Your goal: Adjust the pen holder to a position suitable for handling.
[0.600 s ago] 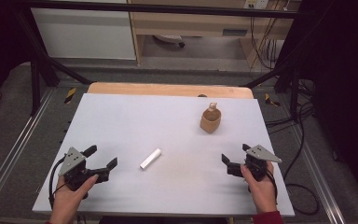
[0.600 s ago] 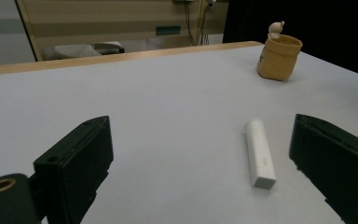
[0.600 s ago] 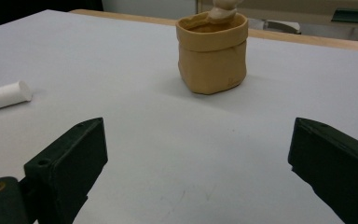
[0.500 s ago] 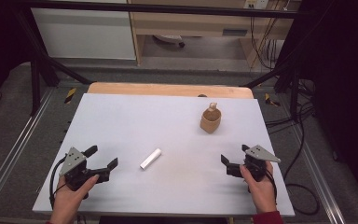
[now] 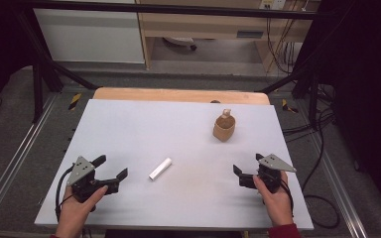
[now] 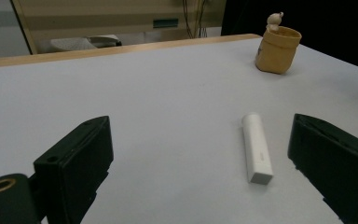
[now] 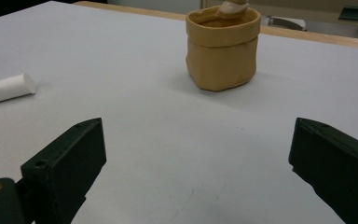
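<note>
One white tube (image 5: 160,168), smooth, cylindrical, flat on the grey table (image 5: 144,124). Beyond and right of the tube, one tan pouch (image 5: 224,128), soft, rolled-rimmed. Flanking the tube, two grippers: left gripper (image 5: 112,168) and right gripper (image 5: 246,166), both spread wide, holding nothing.
</note>
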Demonstrator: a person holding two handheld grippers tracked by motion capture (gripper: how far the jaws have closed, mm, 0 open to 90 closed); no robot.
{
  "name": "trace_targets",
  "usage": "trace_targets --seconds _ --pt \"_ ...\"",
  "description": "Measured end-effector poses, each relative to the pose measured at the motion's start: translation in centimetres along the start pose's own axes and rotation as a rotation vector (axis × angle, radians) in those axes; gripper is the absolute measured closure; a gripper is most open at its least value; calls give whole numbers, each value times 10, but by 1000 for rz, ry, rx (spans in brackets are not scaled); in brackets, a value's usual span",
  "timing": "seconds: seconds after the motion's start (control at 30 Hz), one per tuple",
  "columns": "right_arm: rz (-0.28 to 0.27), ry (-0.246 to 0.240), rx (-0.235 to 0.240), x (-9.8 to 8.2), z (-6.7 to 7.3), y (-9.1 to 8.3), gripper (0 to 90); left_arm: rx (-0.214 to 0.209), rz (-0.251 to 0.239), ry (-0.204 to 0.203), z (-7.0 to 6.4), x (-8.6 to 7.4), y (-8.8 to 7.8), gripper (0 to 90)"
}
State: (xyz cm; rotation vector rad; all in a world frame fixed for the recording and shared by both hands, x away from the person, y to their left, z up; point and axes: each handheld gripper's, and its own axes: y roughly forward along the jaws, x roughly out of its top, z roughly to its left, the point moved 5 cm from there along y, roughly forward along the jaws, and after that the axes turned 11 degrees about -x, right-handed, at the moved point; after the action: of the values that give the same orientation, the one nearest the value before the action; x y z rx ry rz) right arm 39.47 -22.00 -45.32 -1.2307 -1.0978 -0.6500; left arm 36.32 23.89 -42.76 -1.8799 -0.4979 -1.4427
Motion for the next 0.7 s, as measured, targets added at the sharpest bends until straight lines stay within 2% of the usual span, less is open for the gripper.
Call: trace_targets --seconds 0.1,0.27,0.5,0.57,0.63,0.7 --pt "16 -26 8 -2 6 1 37 -1 1 0 -1 0 2 67" --pt "36 -27 47 -2 21 3 35 -10 1 -4 -3 0 2 63" --pt "94 -51 106 -3 46 8 30 -2 9 -6 -2 -1 2 63" --pt "107 -77 117 -3 54 10 31 -2 10 -4 -3 -1 2 63" --pt "134 -69 130 -3 62 13 33 -9 13 -2 -4 -2 3 63" --pt "156 -112 133 -3 70 17 36 -15 16 7 -7 -1 3 63"
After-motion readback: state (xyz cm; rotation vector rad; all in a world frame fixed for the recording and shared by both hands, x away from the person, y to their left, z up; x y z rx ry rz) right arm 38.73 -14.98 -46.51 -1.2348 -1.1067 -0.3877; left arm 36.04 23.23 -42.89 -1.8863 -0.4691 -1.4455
